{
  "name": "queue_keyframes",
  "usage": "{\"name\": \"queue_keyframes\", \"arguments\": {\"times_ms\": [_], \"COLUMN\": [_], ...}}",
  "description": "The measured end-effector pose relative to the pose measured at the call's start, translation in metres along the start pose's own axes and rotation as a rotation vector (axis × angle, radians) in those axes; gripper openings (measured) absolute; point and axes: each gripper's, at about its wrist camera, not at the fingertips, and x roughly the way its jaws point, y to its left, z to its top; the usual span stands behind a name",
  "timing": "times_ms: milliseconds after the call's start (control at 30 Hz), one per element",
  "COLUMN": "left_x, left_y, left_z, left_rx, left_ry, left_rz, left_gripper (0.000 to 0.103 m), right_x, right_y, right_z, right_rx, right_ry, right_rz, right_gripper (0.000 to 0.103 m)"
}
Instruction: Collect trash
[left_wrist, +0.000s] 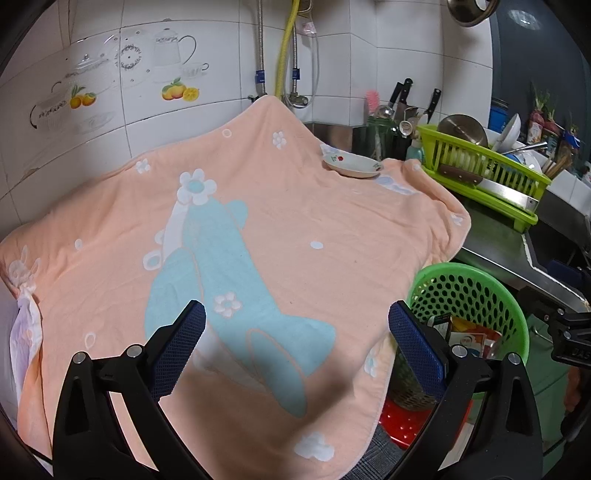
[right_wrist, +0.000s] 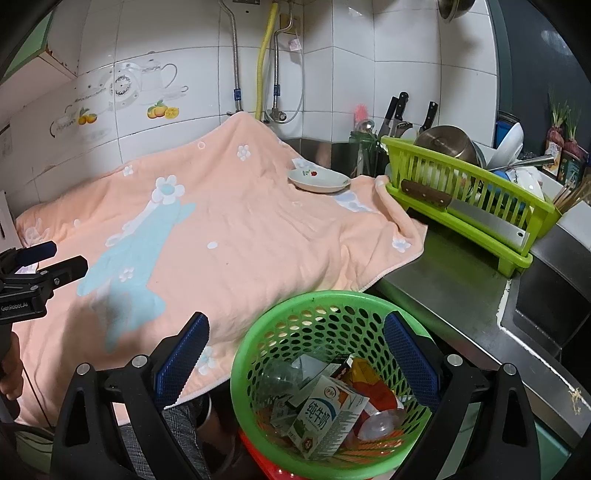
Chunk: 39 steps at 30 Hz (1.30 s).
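One milk carton (right_wrist: 325, 417) upright, tilted

Pretty evenly lit, soft indoor light, colors a bit washed. Heavy fisheye bend with black vignette in all corners. Soft shadow on the towel (left_wrist: 258, 240) around 6 o'clock. Steel counter (right_wrist: 461, 280) shows mild glare at 3.

My right tool (right_wrist: 295, 350) hangs spread wide over the green basket (right_wrist: 258, 343), where a milk carton (right_wrist: 325, 417) lies among wrappers.
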Motion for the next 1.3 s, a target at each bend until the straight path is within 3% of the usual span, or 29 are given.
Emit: {"name": "queue_keyframes", "arguments": {"times_ms": [1300], "left_x": [-0.040], "left_y": [-0.030], "left_z": [-0.012], "left_rx": [0.039], "left_ry": [-0.076], "left_rz": [-0.005], "left_gripper": [0.098], "right_x": [-0.043], "right_y": [-0.001], "right_z": [-0.014], "right_rx": [0.013], "right_ry": [-0.075], "right_rz": [-0.022], "right_gripper": [0.093]}}
